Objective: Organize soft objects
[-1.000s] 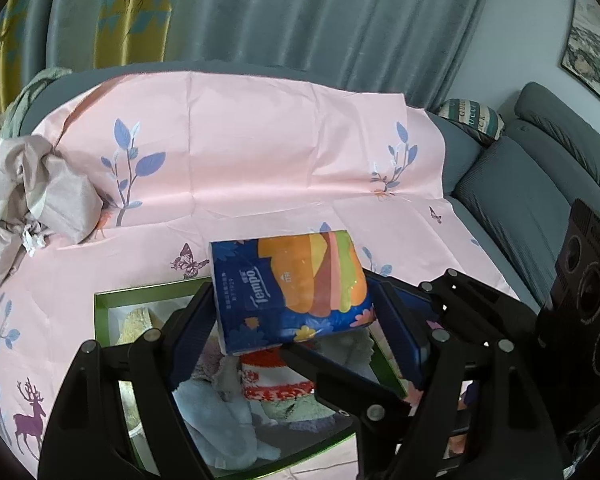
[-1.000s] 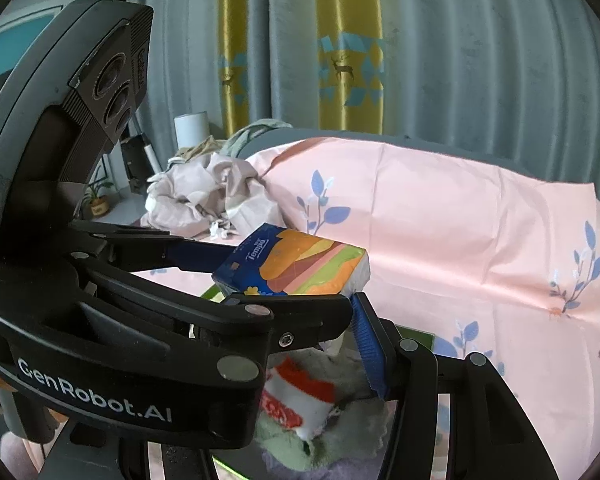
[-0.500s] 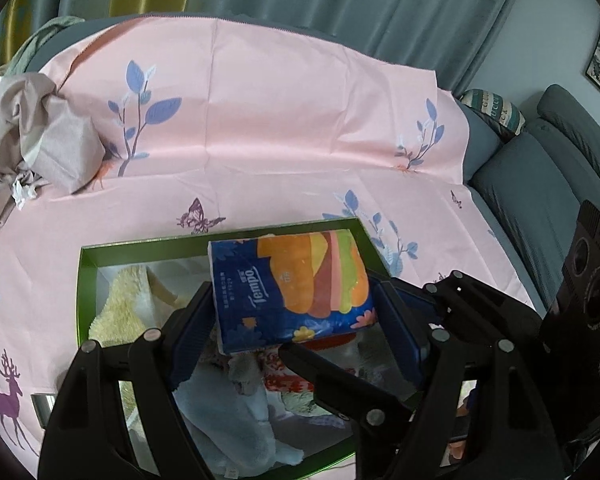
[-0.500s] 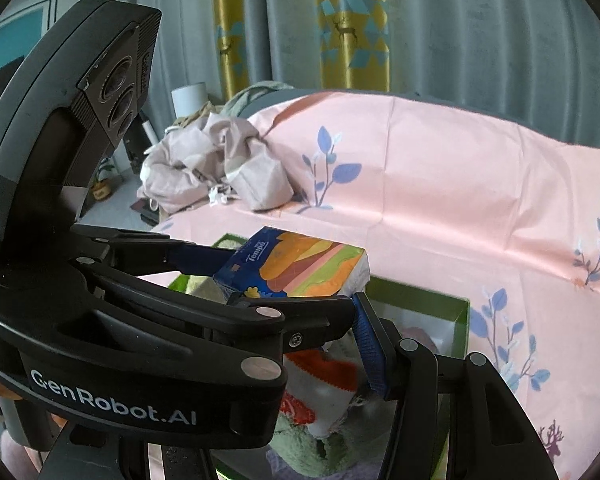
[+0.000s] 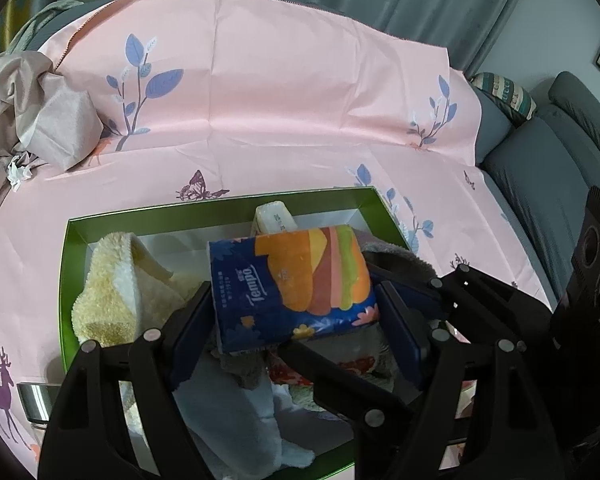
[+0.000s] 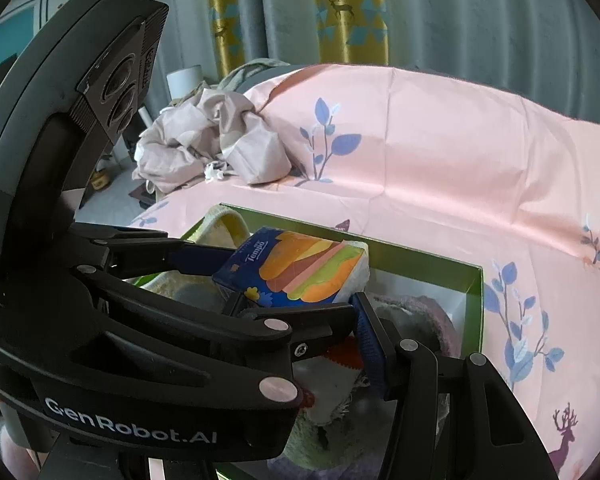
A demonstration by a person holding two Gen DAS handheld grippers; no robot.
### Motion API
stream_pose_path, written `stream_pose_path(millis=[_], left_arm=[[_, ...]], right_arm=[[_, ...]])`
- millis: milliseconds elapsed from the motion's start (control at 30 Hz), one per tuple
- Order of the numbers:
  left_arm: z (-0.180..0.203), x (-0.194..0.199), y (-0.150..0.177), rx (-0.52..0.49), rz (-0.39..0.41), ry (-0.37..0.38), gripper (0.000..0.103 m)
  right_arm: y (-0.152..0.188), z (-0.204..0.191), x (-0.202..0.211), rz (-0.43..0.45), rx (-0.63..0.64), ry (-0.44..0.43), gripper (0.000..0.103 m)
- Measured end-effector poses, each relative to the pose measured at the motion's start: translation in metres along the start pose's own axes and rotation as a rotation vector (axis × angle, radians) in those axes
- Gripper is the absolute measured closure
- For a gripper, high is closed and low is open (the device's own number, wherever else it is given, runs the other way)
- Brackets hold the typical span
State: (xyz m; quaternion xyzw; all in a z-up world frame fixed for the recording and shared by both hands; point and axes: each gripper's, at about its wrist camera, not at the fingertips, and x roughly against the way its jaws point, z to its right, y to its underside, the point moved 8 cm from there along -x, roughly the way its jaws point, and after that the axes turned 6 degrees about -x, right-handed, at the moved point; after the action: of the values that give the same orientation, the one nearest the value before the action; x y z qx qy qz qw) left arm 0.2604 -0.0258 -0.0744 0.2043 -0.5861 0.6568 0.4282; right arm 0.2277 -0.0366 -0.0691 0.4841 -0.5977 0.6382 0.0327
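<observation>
Left tongs (image 5: 296,312) clamp a Tempo tissue pack (image 5: 290,280) above the crowded green box (image 5: 220,210), its yellow towel (image 5: 112,292) at 9 o'clock; released here, the pack could topple off the heaped cloths, while the right tongs' (image 6: 332,316) opening cannot be judged.

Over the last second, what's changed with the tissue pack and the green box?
The left gripper has carried the Tempo tissue pack forward and down: a second ago it hung over the green box's near edge, now it sits over the middle, above the towels. The grip stayed shut on the pack; nothing was released. The right gripper came along beside it, holding nothing visible. The box contents look unmoved.
</observation>
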Motion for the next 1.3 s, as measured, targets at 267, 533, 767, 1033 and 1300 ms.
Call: stream_pose_path(millis=[267, 533, 767, 1033, 1300], left_arm=[[-0.0009, -0.0026, 0.0015, -0.012, -0.017, -0.024, 0.025], [0.0004, -0.004, 0.0019, -0.02, -0.035, -0.038, 0.025], [0.0003, -0.0051, 0.0032, -0.028, -0.04, -0.05, 0.025], [0.0015, -0.0047, 0.0042, -0.034, -0.041, -0.065, 0.025], [0.0031, -0.0027, 0.0045, -0.04, -0.04, -0.076, 0.024]], right_arm=[[0.0012, -0.0007, -0.0029, -0.015, -0.003, 0.0, 0.047], [0.0018, -0.0017, -0.0056, -0.028, -0.015, -0.001, 0.047], [0.0023, -0.0013, -0.0054, -0.029, -0.037, -0.005, 0.047], [0.0032, 0.0, -0.0049, -0.037, -0.049, -0.004, 0.047], [0.0044, 0.007, -0.0029, -0.041, -0.071, 0.025, 0.047]])
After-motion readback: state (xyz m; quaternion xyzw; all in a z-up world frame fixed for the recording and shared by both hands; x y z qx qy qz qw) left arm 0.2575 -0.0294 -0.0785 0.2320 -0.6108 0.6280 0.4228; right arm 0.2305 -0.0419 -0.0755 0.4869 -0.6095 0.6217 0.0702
